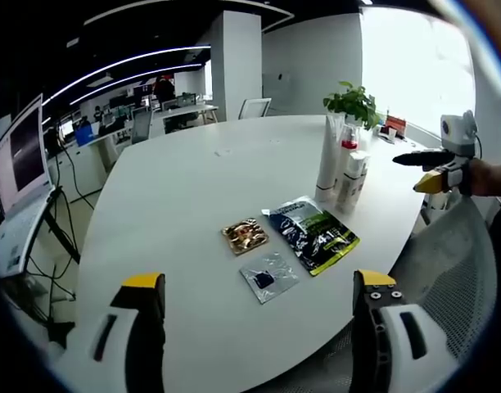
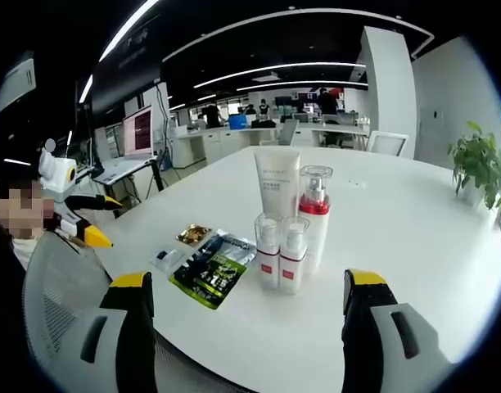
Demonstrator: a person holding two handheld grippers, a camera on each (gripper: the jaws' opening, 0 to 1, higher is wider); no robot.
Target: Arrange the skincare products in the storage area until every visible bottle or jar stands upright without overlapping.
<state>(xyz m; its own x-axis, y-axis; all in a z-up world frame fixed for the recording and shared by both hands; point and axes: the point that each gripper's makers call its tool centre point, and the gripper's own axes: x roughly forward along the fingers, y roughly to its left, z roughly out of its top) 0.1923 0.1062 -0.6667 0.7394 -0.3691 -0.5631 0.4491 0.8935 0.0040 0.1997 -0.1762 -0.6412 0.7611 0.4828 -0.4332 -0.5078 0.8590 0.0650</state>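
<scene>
Bottles clustered upright on white table (image 2: pixel 398 246): tall tube (image 2: pixel 277 182), red-collared pump bottle (image 2: pixel 314 214) just right of tube, two small bottles (image 2: pixel 282 252) touching side by side just in front of tube. Flat on table left of tube: green-black sachet (image 2: pixel 212 268), gold sachet (image 2: pixel 194 235), small clear sachet (image 2: pixel 167 259), near one another. Potted plant (image 2: pixel 478 168) well beyond tube, near far edge. Right gripper (image 2: pixel 246 315) jaws spread wide, nothing between them, hanging off table edge short of small bottles. Left gripper (image 1: pixel 259 303) likewise spread and empty, hanging near clear sachet. Judged: standing items already fine, so best left untouched; any approach slow and from sachet side, jaws kept clear of small bottles, easily toppled. Sachets spread apart, none overlapping.
</scene>
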